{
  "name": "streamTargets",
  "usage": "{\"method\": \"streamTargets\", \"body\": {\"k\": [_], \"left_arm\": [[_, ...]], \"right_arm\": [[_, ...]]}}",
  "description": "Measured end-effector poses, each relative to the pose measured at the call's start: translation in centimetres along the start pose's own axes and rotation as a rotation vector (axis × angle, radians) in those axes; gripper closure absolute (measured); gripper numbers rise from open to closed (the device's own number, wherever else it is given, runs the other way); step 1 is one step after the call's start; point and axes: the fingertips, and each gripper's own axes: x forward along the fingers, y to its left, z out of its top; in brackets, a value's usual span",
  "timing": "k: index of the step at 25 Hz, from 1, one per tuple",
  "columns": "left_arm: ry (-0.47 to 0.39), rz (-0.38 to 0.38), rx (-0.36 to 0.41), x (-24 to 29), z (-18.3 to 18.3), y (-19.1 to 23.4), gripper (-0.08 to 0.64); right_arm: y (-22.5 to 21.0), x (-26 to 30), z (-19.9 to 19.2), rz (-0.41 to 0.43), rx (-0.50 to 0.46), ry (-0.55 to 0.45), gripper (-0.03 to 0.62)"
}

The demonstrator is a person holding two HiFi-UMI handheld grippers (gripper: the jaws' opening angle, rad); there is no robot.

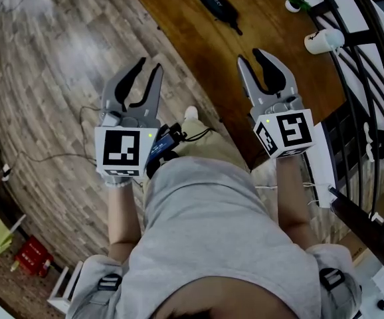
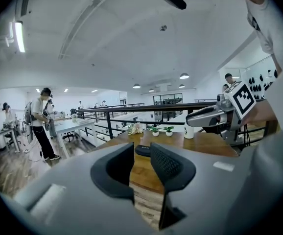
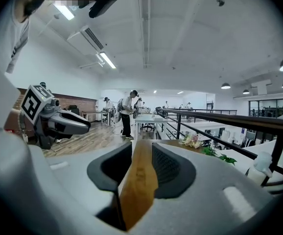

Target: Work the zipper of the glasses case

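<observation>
The person's grey plastic left gripper [image 1: 149, 65] and matching right gripper [image 1: 250, 56] point forward side by side, apart from each other, on bare forearms [image 1: 120, 218]. Each gripper's black-padded jaws stand parted, gripping nothing.

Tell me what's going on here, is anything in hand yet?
No. A person holds a gripper in each hand, raised in front of the body. The left gripper and the right gripper are both open and empty. The glasses case lies on the wooden table ahead, apart from both grippers, so the zipper work has not begun.
</observation>
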Motion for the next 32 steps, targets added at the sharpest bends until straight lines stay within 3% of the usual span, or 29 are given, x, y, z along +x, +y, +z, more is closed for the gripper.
{"method": "streamTargets", "body": {"k": [11,32], "left_arm": [[0.023,-0.027,-0.002,3.9,0.3,-0.6,0.451],[0.063,-0.235,0.020,13.6,-1.4,-0.5,0.425]], "right_arm": [[-3.8,1.9,-1.5,-0.014,0.039,0.024,0.460],[-8.7,8.5,-4.5,-0.058,0.049,0.132,0.428]]}}
